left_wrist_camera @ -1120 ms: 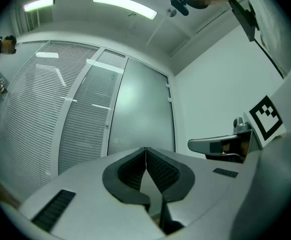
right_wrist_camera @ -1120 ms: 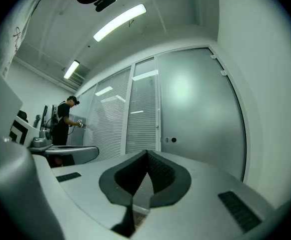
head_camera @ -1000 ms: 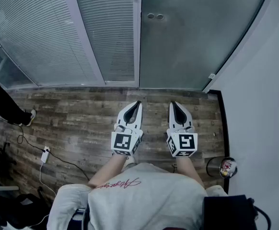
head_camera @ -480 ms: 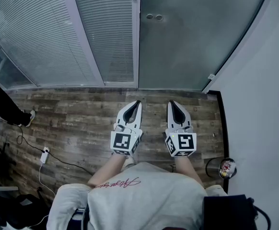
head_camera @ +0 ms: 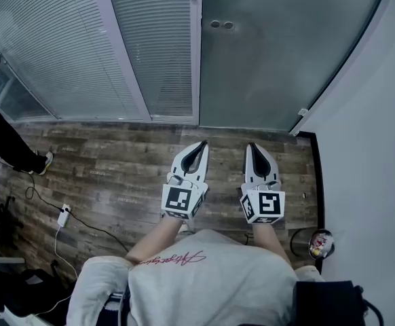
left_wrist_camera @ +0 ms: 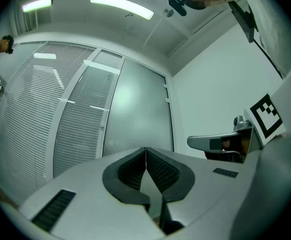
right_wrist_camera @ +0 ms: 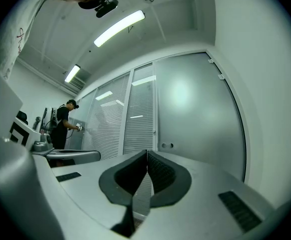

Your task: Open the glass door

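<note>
Wood-plank floor (head_camera: 116, 161) runs to a glazed partition at the far side. The glass door (head_camera: 272, 60) stands at the far right, closed. It is a frosted grey pane between a slatted blind panel (head_camera: 160, 46) on its left and a white wall (head_camera: 374, 148) on its right. Two small round fittings (head_camera: 221, 25) sit near its left edge, too small to identify. The door's top is cut off in the head view. Left tongs (head_camera: 199, 145) and right tongs (head_camera: 254, 145) are both closed and empty, side by side, well short of the door. A person (head_camera: 7, 141) at the far left is mostly out of frame.
</note>
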